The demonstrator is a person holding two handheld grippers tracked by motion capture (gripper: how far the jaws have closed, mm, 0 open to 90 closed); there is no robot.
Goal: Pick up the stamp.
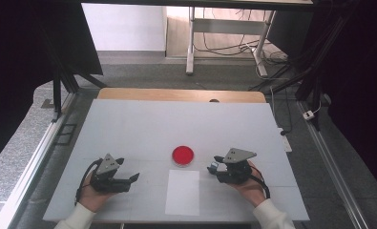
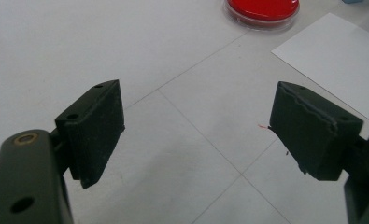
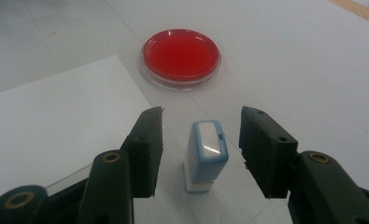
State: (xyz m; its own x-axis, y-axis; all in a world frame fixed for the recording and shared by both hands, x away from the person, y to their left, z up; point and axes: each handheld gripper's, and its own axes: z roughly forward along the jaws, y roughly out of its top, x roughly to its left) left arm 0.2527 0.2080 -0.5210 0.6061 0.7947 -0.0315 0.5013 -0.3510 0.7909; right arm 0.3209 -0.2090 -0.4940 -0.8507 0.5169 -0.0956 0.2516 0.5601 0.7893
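A white table carries a paper sheet at its near edge, with a red dish just beyond. The left gripper rests near-left, jaws released and bare. The right gripper, near-right, brackets a small blue-topped stamp standing upright beside the sheet; the pads stand clear of it.

Red dish: upper part cut off by the left gripper view's top edge. White sheet: left portion cropped.
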